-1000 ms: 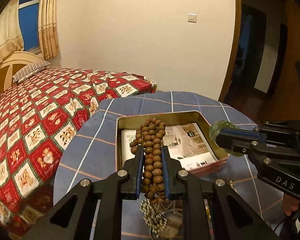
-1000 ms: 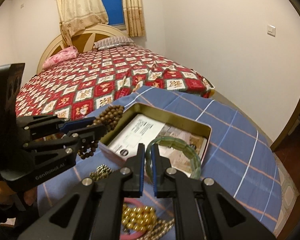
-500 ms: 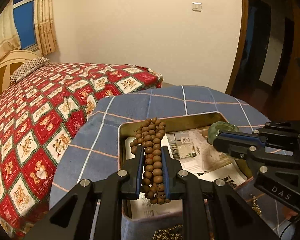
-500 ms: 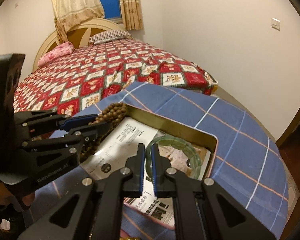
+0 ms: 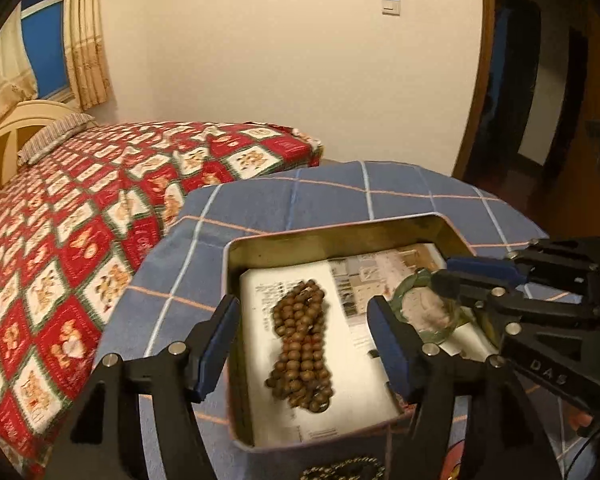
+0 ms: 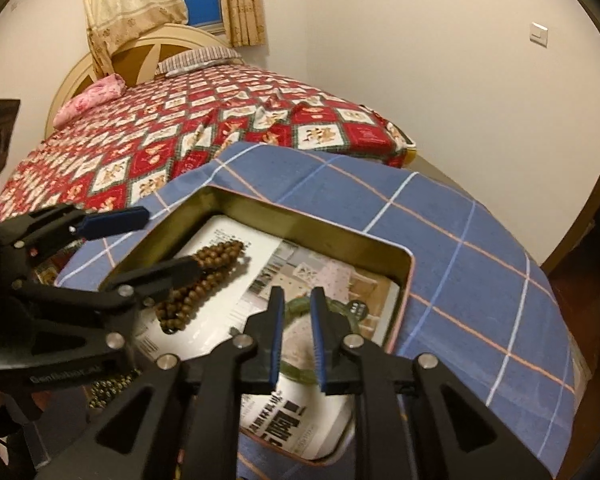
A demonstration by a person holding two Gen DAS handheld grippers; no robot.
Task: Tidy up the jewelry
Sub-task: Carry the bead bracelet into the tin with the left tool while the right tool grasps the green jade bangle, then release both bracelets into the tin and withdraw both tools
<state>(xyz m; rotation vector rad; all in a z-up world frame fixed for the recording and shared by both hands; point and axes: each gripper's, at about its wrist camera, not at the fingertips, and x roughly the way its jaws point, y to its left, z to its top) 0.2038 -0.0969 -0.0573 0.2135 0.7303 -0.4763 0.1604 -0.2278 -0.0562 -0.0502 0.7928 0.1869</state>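
While the left gripper (image 5: 300,340) is spread wide, the limp, light wooden beads (image 5: 302,350) are seen lying in the tin (image 5: 340,232). From the right view, the right gripper (image 6: 296,340) is parted above the stiff, breakable, slippery green bangle (image 6: 340,308), best taken across its rim.

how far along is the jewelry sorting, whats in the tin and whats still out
Done: the wooden bead strand lies in the tin on the paper lining, with the left gripper open above it. In hand: the right gripper is open around the green bangle, which appears to rest inside the tin. Left: metallic beads lie on the checked cloth outside the tin.
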